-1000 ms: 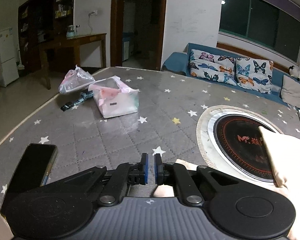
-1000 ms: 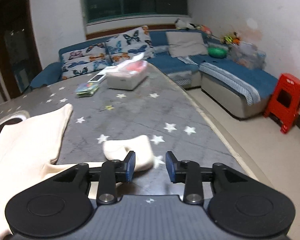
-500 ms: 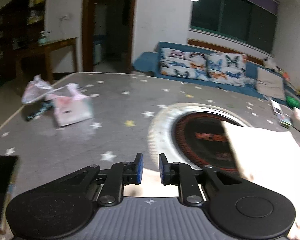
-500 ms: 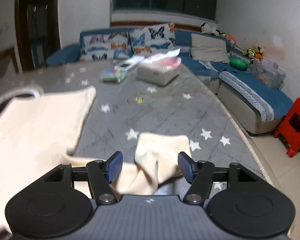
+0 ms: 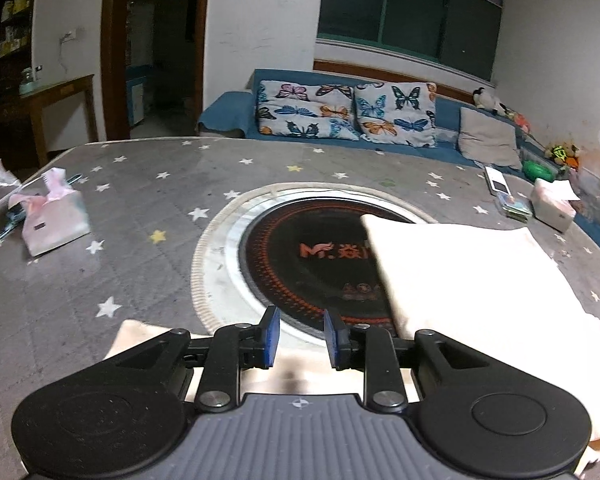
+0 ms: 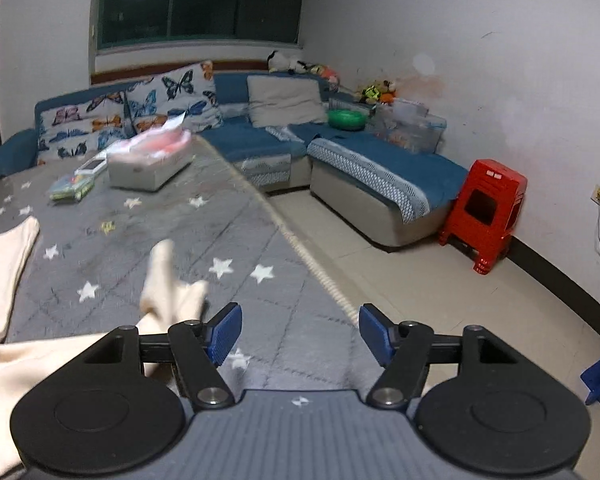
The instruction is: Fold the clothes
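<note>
A cream garment (image 5: pixel 472 280) lies on the grey star-patterned table cover (image 5: pixel 140 208), partly over the round black hotplate (image 5: pixel 308 256). Its edge runs under my left gripper (image 5: pixel 299 336), which is open and empty above the cloth. In the right wrist view the same garment (image 6: pixel 4 360) lies at the left, with a loose sleeve (image 6: pixel 172 292) raised just left of my right gripper (image 6: pixel 300 334). The right gripper is wide open and empty, near the table's right edge.
A pink bag (image 5: pixel 54 220) lies at the table's left. A tissue box (image 5: pixel 552 208) and remote (image 5: pixel 498 182) sit far right; the tissue box also shows in the right wrist view (image 6: pixel 150 160). Blue sofa (image 6: pixel 340 152) and red stool (image 6: pixel 486 216) stand beyond the table edge.
Both grippers opened: the left from shut to a small gap, the right wider. The left view swung right toward the hotplate. The sleeve dropped free left of the right gripper.
</note>
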Motion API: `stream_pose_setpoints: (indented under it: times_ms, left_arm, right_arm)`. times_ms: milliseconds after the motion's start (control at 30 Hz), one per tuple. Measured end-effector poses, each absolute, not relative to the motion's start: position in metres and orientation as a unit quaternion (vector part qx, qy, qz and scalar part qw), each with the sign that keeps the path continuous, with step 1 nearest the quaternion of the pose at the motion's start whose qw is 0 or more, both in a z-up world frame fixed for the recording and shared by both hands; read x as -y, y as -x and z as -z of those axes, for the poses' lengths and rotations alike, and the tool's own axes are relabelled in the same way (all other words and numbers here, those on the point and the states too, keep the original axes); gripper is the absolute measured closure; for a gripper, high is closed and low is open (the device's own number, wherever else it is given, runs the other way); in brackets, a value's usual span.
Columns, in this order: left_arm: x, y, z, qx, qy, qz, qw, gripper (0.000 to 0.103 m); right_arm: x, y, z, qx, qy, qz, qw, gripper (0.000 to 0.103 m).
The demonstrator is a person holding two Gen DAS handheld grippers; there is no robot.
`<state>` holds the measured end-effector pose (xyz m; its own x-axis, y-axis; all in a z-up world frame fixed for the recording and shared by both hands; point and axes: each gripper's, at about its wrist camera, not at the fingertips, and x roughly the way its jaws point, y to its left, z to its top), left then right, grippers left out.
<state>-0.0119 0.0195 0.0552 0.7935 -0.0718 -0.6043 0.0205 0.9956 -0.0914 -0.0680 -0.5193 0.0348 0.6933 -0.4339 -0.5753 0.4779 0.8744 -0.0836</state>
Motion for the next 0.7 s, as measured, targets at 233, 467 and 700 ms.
stream_pose_setpoints:
  times_ms: [233,467,700]
  left_arm:
    - [-0.002,0.008,-0.055,-0.324,0.037,0.047,0.944,0.076]
    - [0.018,0.012,-0.051,-0.334,0.029,0.075,0.939,0.076]
    - [0.034,0.011,-0.042,-0.346,0.021,0.096,0.933,0.075]
  right_arm:
    - [0.497,0.058,-0.04,-0.3,-0.049,0.156,0.94,0.046]
    - [0.478,0.022,-0.016,-0.342,-0.044,0.108,0.932,0.092]
    - [0.485,0.063,-0.046,-0.273,-0.055,0.136,0.951,0.097]
